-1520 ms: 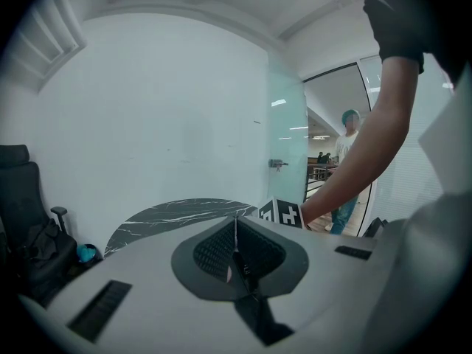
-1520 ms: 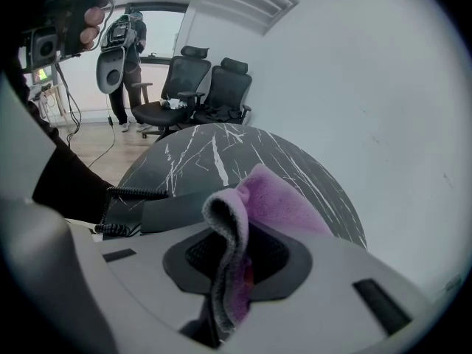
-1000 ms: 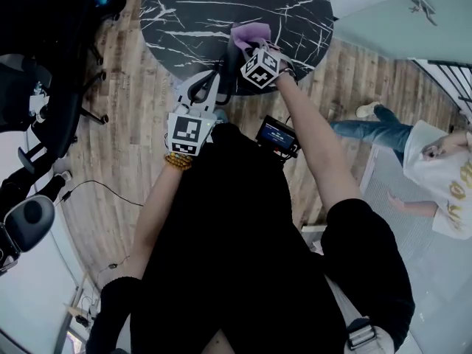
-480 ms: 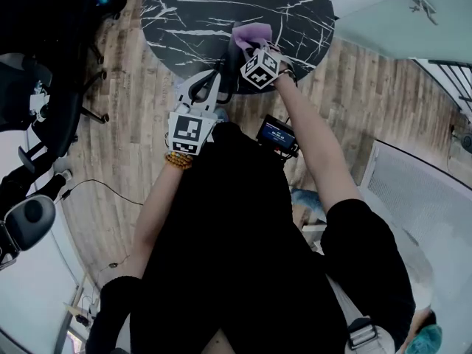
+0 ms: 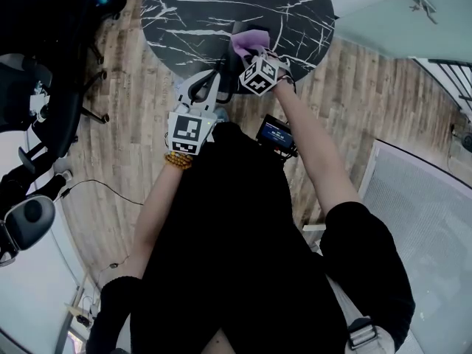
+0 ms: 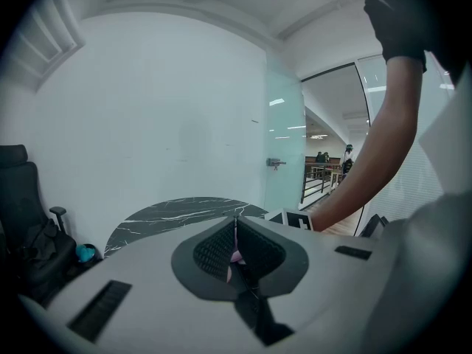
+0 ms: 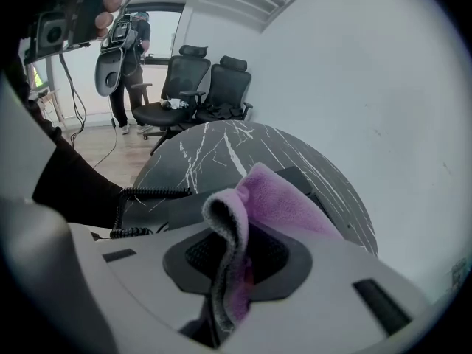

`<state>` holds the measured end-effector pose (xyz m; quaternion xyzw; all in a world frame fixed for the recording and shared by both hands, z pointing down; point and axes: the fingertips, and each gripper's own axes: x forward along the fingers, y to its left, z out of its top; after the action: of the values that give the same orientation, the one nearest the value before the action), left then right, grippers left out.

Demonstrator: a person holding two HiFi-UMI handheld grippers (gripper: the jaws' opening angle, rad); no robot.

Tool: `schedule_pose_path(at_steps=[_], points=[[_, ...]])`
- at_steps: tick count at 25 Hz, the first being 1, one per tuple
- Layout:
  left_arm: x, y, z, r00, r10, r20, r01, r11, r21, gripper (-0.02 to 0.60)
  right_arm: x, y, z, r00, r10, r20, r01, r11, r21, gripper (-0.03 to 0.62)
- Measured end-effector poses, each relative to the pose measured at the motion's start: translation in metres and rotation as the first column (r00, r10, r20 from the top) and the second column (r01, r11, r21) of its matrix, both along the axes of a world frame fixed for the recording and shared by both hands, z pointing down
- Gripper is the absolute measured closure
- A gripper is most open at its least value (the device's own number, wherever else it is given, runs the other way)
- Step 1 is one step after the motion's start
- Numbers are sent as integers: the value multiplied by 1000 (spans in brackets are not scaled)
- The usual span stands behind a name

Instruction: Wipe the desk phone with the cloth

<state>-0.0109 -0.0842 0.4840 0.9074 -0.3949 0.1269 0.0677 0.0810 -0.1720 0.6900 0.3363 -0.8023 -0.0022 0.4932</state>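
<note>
My right gripper (image 5: 249, 52) is shut on a purple cloth (image 5: 248, 39), which bunches up out of the jaws in the right gripper view (image 7: 280, 205). It hovers over the dark desk phone (image 5: 230, 68) at the near edge of a round black marble table (image 5: 221, 6). The phone body (image 7: 299, 179) and its coiled cord (image 7: 147, 194) show just beyond the cloth. My left gripper (image 5: 200, 91) is at the table's near edge, left of the phone, jaws closed together (image 6: 236, 223) with nothing clearly held.
Black office chairs (image 5: 44, 65) stand left of the table, seen also in the right gripper view (image 7: 199, 87). A person (image 7: 129, 43) stands behind them. A small screen device (image 5: 276, 135) hangs at my waist. A cable (image 5: 96, 186) lies on the wood floor.
The right gripper and cloth shifted slightly left and nearer over the phone. A person in a white shirt at the right has gone from view. The left gripper stayed still.
</note>
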Motion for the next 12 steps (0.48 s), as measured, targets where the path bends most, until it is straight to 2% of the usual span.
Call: schedule_pose_path(at_steps=[12], points=[[1,3,2,1000,2,-4,-2,1000,-2,563,-9,22,11,1000,-21,6,21,999,-36,522]])
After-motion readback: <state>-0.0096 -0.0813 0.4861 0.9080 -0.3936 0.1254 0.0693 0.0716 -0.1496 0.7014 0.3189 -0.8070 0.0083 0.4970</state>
